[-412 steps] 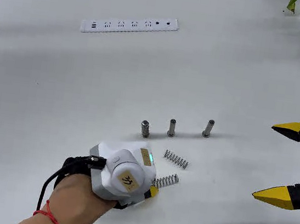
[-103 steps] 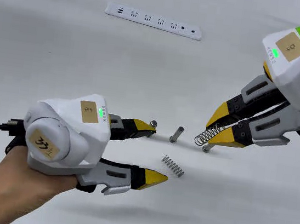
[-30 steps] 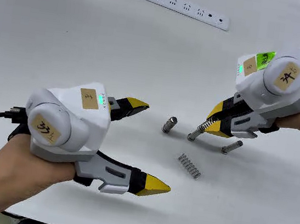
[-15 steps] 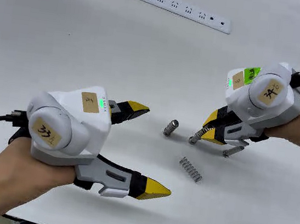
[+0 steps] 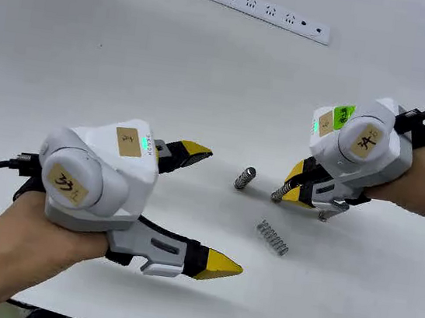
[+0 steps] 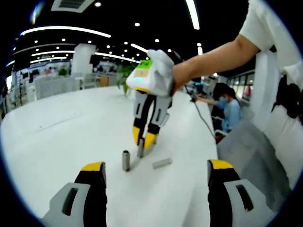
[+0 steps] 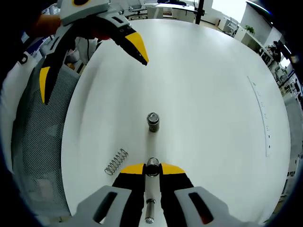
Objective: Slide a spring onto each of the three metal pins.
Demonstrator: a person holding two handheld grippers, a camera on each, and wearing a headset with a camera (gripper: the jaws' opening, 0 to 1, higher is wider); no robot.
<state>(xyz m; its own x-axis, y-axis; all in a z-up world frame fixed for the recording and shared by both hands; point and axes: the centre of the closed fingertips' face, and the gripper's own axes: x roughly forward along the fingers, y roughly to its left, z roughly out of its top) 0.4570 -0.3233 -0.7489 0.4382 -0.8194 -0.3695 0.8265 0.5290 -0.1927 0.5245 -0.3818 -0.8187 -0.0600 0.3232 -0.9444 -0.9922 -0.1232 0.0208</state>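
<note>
On table (image 5: 132,54): three pins (image 5: 249,172), three springs (image 5: 273,237)

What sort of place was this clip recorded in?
Probably an open-plan office or lab: a large white table with a power strip, long ceiling lights overhead, and a person seated at another desk behind.

Left tool (image 5: 221,210) level, jaws wide apart; right tool (image 5: 291,187) angled down, jaws pinched on a spring (image 5: 280,191).
</note>
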